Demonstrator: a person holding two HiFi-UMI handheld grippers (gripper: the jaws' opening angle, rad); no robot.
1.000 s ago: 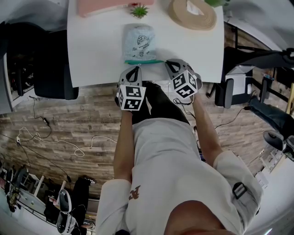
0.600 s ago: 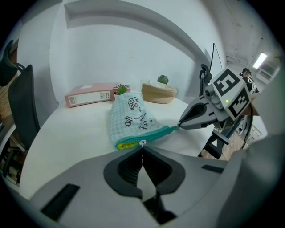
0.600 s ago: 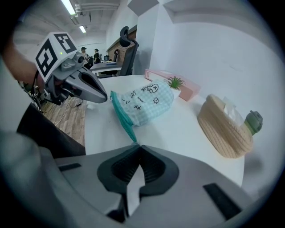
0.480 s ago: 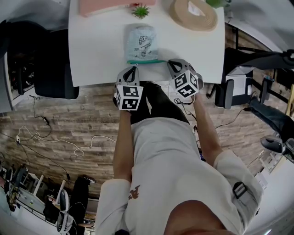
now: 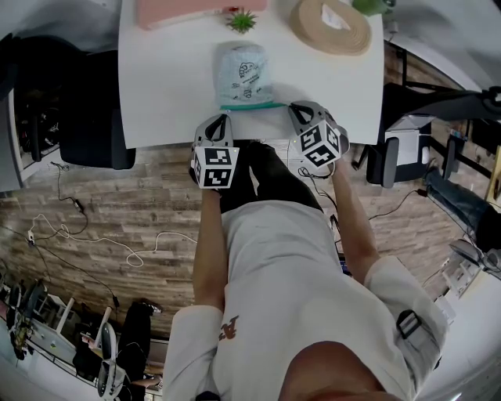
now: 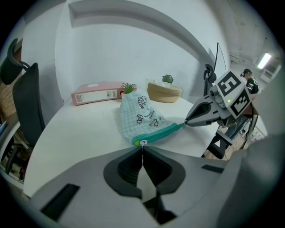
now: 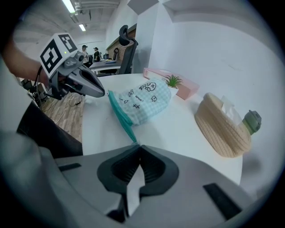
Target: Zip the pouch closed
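Observation:
A pale blue checked pouch [image 5: 243,72] with cartoon prints lies on the white table [image 5: 168,86], its teal zipper edge [image 5: 250,105] towards me. My left gripper [image 5: 227,117] is at the left end of that edge. In the left gripper view its jaws [image 6: 142,148] are shut on the small white zipper pull [image 6: 143,142]. My right gripper [image 5: 291,108] is shut on the right end of the teal edge [image 7: 127,127], which runs into its jaws [image 7: 139,146]. The zipper band looks drawn straight between the two grippers.
Behind the pouch stand a pink box [image 5: 192,11], a small green plant [image 5: 241,19] and a woven basket [image 5: 329,23]. A dark office chair [image 5: 86,117] is at the table's left side. Both grippers work at the table's front edge, above my legs.
My left gripper has edged slightly to the left along the teal edge. The right gripper and the pouch have stayed put.

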